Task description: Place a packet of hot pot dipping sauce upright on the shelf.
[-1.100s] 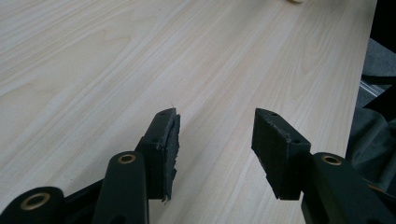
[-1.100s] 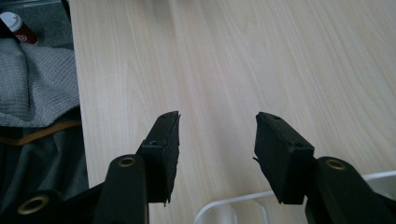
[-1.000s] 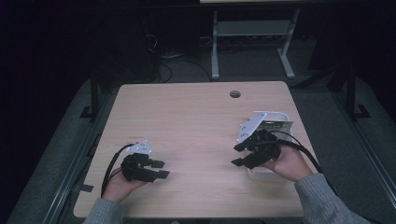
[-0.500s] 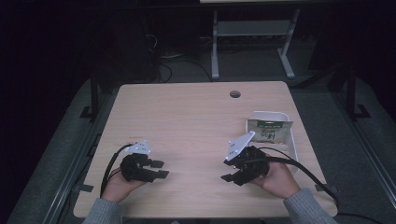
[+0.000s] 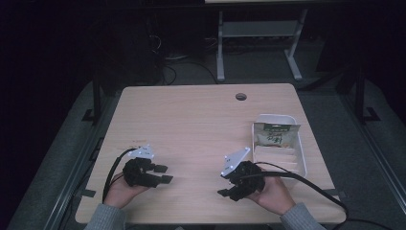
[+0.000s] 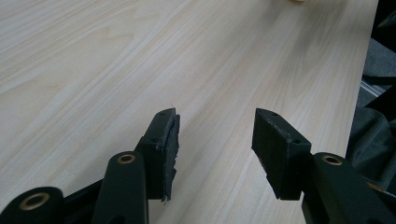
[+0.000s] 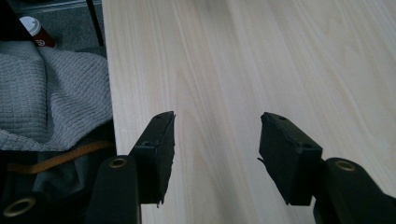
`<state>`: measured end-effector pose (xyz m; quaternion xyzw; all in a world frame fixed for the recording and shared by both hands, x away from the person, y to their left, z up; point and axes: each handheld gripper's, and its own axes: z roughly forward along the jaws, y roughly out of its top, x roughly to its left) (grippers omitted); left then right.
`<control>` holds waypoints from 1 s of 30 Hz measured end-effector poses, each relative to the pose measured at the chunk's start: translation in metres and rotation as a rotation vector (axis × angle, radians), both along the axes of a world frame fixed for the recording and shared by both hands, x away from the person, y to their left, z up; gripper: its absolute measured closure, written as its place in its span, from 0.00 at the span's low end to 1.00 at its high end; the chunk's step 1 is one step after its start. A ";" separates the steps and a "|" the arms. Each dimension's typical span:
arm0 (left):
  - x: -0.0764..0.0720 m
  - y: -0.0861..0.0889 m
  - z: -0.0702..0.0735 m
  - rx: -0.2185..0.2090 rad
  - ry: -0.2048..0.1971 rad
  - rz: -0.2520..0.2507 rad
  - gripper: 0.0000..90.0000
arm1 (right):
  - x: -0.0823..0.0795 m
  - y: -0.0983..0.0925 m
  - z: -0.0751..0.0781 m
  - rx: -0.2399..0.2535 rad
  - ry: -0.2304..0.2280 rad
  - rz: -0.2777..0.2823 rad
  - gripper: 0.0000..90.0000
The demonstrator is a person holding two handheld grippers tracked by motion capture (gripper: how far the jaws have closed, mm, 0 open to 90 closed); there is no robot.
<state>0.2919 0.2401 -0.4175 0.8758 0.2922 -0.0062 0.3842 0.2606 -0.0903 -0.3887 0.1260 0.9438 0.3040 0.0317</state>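
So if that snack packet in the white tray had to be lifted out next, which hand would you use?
Probably the right. The right gripper sits open just beside the white tray holding the snack packet, while the left gripper, also open, is across the table.

Beyond the right gripper [image 5: 229, 192], a white tray [image 5: 300, 152] with a green-topped packet [image 5: 274, 135] leaning inside; print on the packet too small to read. Flat pale pieces in the tray's near half [image 5: 280, 157], too dim to identify. Under that gripper's body, most of the right hand [image 5: 273, 194] hidden; sleeve cut by the bottom edge. Same for the left hand [image 5: 120, 191] beneath the left gripper [image 5: 163, 173].

Left of the right gripper's [image 7: 215, 130] 2 jaws, a cup [image 7: 37, 31] with a white lid, half cut off behind grey knit fabric [image 7: 51, 100]. Far ahead of the left gripper [image 6: 215, 133], a pale object [image 6: 295, 1] clipped by the top edge, unidentifiable.
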 end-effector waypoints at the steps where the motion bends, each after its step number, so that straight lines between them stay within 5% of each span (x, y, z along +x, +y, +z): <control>1: 0.000 0.000 0.000 0.000 0.000 0.001 0.56 | 0.000 0.001 -0.002 -0.002 0.001 0.003 0.49; 10: 0.000 0.000 -0.002 0.003 0.004 0.001 0.55 | -0.007 0.013 -0.020 -0.006 -0.004 0.011 0.47; 13: 0.000 0.000 -0.002 0.006 0.004 -0.001 0.55 | -0.009 0.015 -0.030 0.056 0.025 0.007 0.48; 16: 0.000 0.001 -0.002 0.006 0.004 -0.001 0.55 | -0.011 0.021 -0.039 0.003 0.003 0.006 0.47; 30: -0.002 -0.003 -0.008 0.032 0.010 -0.009 0.53 | -0.016 0.036 -0.063 0.018 0.031 0.018 0.41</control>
